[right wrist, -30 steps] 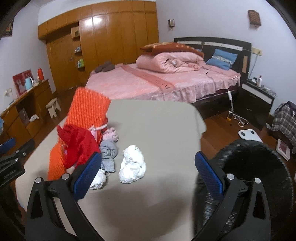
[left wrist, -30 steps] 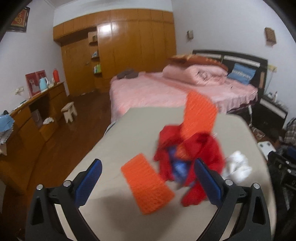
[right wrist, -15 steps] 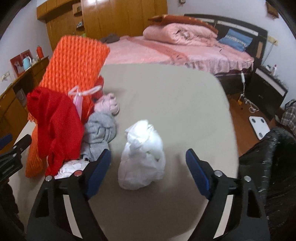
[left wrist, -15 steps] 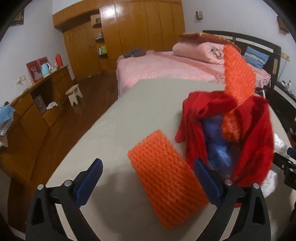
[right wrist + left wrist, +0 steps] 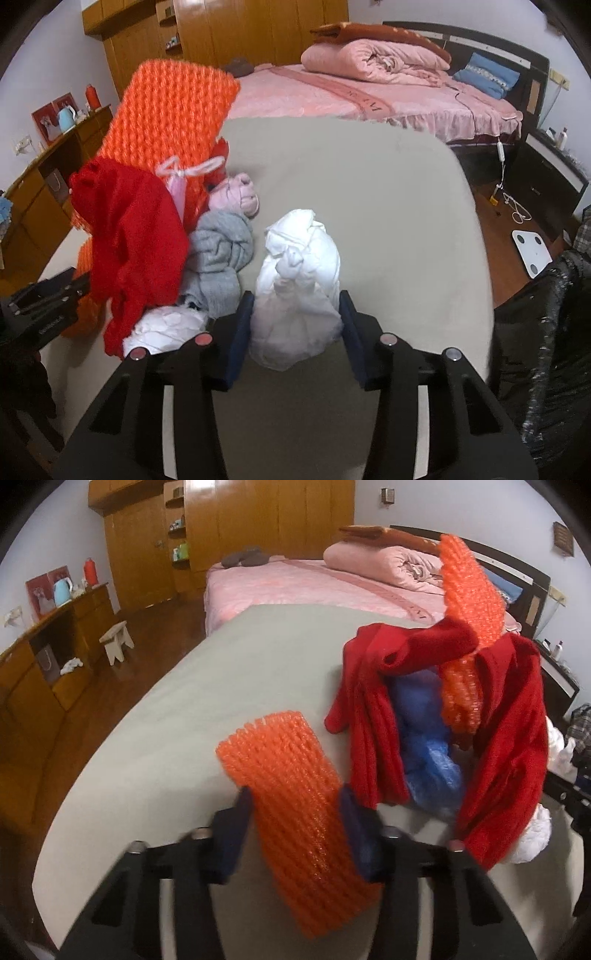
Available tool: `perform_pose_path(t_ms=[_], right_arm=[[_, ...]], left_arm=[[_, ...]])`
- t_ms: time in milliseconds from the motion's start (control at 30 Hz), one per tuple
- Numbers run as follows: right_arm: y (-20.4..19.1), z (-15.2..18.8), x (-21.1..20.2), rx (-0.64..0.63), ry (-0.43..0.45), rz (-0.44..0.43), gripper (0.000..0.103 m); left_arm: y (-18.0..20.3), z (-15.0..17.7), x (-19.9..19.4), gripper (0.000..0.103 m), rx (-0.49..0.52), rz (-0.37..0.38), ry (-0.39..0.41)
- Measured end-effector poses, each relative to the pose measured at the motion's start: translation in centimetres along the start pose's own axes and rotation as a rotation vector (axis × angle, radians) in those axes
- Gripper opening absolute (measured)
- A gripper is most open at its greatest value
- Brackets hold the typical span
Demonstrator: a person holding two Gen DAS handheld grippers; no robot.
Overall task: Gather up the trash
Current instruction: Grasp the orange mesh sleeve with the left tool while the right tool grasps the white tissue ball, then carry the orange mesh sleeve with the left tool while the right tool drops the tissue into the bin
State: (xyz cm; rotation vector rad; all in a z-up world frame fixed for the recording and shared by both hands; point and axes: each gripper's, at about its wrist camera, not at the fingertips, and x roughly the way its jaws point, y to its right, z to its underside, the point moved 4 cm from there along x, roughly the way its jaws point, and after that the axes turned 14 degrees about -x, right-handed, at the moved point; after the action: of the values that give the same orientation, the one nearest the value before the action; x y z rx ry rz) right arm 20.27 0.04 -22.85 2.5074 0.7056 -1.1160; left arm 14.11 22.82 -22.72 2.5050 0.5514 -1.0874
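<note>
Left wrist view: left gripper (image 5: 295, 808), jaws just closing, pads pressed on both sides of an orange foam net (image 5: 295, 812) lying near on the grey table (image 5: 221, 672). Right of it, red cloth (image 5: 506, 746) draped over a blue bag (image 5: 428, 746) and a second orange net (image 5: 469, 587). Right wrist view: right gripper (image 5: 295, 325), jaws likewise just closing, pinching a crumpled white wad (image 5: 299, 288); left of it, grey cloth (image 5: 221, 251), pink bundle (image 5: 240, 192). Black trash bag (image 5: 554, 332) at far right. Progress: early; two items gripped, neither bagged yet, the heap left
</note>
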Motion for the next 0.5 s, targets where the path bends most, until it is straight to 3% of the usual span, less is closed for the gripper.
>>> perform_pose_path(t_ms=[100, 500], right_arm=[[0.3, -0.3, -1.2, 0.009, 0.021, 0.006, 0.044], [2.1, -0.7, -6.8, 0.042, 0.105, 0.007, 0.044]], left_arm=[[0.1, 0.0, -0.6, 0.018, -0.009, 0.032, 0.002], [2.6, -2.0, -8.5, 0.015, 0.001, 0.108, 0.159]])
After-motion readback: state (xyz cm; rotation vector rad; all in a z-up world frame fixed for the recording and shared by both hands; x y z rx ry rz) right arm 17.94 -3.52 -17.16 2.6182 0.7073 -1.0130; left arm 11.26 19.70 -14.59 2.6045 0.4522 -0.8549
